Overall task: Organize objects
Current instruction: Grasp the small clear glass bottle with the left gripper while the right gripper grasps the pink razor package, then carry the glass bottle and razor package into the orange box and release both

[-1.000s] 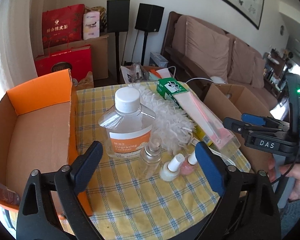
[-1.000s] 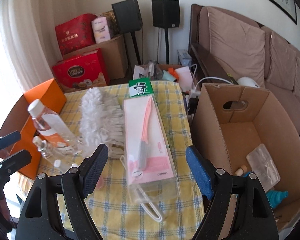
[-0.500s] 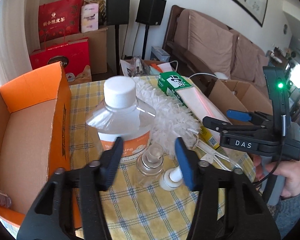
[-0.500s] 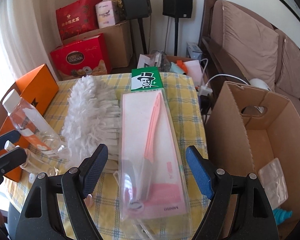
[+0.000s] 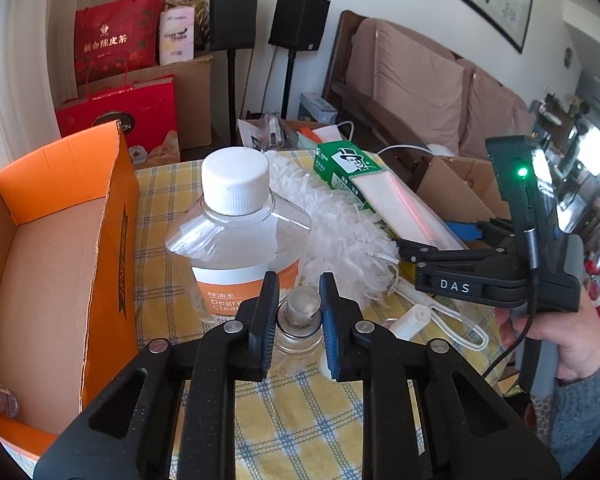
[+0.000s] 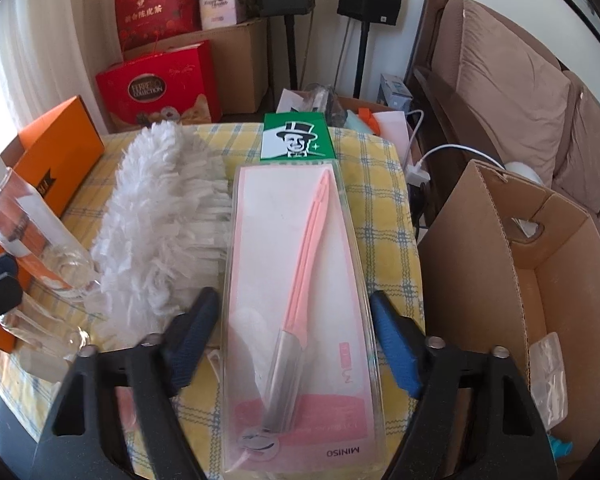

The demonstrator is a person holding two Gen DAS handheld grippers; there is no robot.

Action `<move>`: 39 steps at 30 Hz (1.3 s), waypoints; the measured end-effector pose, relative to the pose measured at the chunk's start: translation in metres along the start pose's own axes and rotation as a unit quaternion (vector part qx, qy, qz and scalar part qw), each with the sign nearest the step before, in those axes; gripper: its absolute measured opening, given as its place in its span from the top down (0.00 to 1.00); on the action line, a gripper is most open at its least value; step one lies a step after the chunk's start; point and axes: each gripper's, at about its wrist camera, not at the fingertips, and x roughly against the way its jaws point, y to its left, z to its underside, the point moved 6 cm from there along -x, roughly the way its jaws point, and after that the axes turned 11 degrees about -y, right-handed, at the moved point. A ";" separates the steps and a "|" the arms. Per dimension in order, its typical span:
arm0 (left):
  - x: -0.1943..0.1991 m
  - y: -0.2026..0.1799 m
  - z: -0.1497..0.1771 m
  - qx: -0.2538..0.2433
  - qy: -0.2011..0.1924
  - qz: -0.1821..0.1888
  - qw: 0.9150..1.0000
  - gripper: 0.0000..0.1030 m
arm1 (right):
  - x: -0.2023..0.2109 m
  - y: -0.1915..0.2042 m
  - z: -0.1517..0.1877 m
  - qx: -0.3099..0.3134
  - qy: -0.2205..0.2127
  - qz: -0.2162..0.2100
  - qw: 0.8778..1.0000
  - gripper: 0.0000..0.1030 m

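My left gripper [image 5: 299, 284] is shut on the cap of a small clear glass bottle [image 5: 298, 334], which stands on the yellow checked tablecloth [image 5: 300, 420]. Just behind it is a big clear degreasing cleaner bottle [image 5: 236, 236] with a white cap. My right gripper [image 6: 293, 298] straddles a long clear package [image 6: 260, 240] holding a pink tool. Its jaws are closing, with the package between them and a small gap still showing at the left pad. The package rests partly on a white fluffy duster [image 6: 156, 216].
An open orange box [image 5: 52, 240] stands at the table's left edge and an open brown cardboard box [image 6: 500, 248] with a few items at its right. A green box [image 6: 298, 136] lies behind the package. A small white-capped bottle [image 5: 410, 318] sits near the duster's cord.
The left jaws have closed from wide open onto the small glass bottle's cap. The right gripper moved forward and down over the pink package, and its jaws have narrowed.
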 end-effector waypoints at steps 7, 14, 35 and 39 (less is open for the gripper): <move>0.005 0.003 0.001 0.007 -0.002 0.001 1.000 0.82 | 0.009 -0.003 -0.002 -0.004 -0.012 0.000 1.000 0.37; 0.021 0.006 -0.008 0.016 -0.014 0.009 1.000 0.82 | 0.029 -0.008 -0.006 -0.028 -0.028 -0.002 0.999 0.38; 0.135 0.037 -0.069 0.039 -0.105 0.033 0.993 0.82 | 0.147 0.060 -0.061 0.010 -0.122 -0.049 0.991 0.38; 0.157 0.055 -0.076 0.044 -0.118 0.022 0.992 0.82 | 0.161 0.087 -0.069 0.025 -0.129 -0.073 0.989 0.38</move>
